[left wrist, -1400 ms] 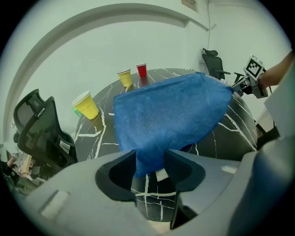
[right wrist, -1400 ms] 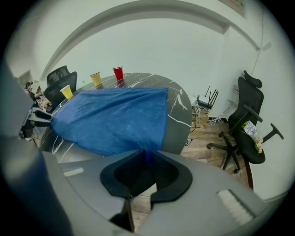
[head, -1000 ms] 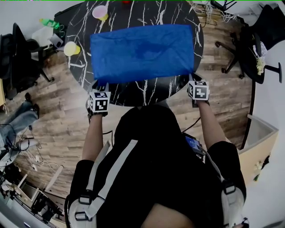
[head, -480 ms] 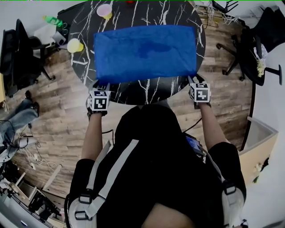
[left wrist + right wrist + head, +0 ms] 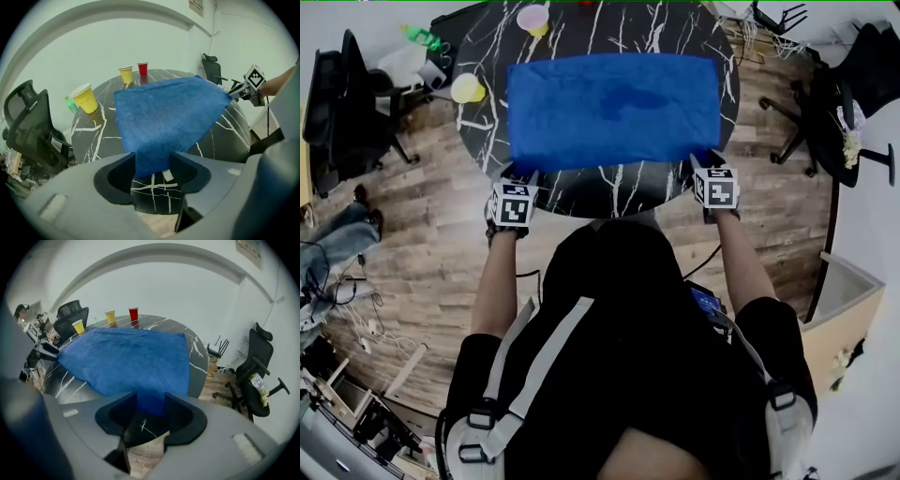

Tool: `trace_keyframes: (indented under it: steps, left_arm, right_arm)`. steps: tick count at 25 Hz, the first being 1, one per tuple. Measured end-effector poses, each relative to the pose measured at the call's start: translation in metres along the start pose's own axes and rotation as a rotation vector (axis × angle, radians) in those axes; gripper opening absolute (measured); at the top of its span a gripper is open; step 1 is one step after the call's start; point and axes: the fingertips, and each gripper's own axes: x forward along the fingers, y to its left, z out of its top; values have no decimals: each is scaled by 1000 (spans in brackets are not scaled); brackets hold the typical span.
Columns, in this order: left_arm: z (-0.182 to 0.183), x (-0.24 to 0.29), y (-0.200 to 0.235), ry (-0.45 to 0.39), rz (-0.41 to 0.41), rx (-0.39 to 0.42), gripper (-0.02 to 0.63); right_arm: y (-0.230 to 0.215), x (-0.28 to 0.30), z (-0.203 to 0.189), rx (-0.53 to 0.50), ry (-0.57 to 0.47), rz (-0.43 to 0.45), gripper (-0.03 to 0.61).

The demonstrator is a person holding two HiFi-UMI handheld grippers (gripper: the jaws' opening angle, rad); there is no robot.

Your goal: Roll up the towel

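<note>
1. Reaching out over a dark top, both bare arms end at the near edge of the table [image 5: 581, 195], with one gripper in each hand.
2. For the left gripper [image 5: 516, 175], the jaws have just been opening and sit partly apart. The near left corner of the towel [image 5: 614, 108] pokes in between them. It's lying on the table and isn't pinched.
3. Same deal for the right gripper [image 5: 706, 157]: its jaws have just been opening and are partly apart. The towel's near right corner sits in the gap and nothing is squeezing it.
4. The towel is blue and spread flat, not rolled at all. It runs left to right across the middle of the round black table with white veins, and its near edge stops just short of the rim.
5. Past the towel's left end, a yellow cup [image 5: 469, 88] stands upright near the table edge. A green bottle [image 5: 422, 38] sits just beyond it, off to that side.
6. At the far rim there's a second yellow cup [image 5: 125, 75] and a red cup [image 5: 142, 68] side by side, just beyond the towel's far edge.
7. Furthest out, black chairs stand on the wood floor, one to the left [image 5: 337, 103] and one to the right [image 5: 825, 103].
</note>
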Motion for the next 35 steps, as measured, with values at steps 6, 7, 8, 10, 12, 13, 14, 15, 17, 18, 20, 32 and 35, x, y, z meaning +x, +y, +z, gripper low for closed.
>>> trace_keyframes:
  steps: [6,7,8,10,12,13,14,15,17,18,20,32,35]
  left_arm:
    - [-4,-2,3,-6,-15,-18,247]
    - [-4,-2,4,-7,-19,-23,252]
    - [-4,-2,4,-8,-23,-28,255]
    - [-5,-3,3,-6,-32,-32,259]
    - [-6,-3,4,-4,-35,-33,261]
    - [-6,-2,5,-5,-35,-34,262]
    - [-6,-2,5,-4,-37,-38,267]
    - [-6,-3,4,-2,-42,-43,268]
    - [-5,-4,2,2,-53,-50,278]
    - [-5,-5,2,4,-55,-49,279]
    - [-7,-5,5,3,-50,-44,282]
    - [44,-19,-27,-134,-20,30,285]
    - [64,-24,-49,-164,-44,21,284]
  right_arm:
    - [-5,-2,-14,80,24,33,197]
    - [-5,-3,-15,76,27,33,204]
    - [-6,-3,-16,78,31,34,207]
    - [-6,-4,-18,84,38,33,209]
    - [-7,-5,-18,86,45,24,213]
    - [-8,-6,-19,88,48,21,218]
    - [-8,-6,-19,89,50,25,220]
    - [-8,-5,-20,88,51,32,222]
    - [-9,-5,-21,81,54,38,224]
    - [-8,-5,-21,78,55,39,227]
    - [-8,-6,-20,80,58,38,230]
    - [-14,-31,0,55,-96,2,241]
    - [-21,-44,10,70,-172,11,239]
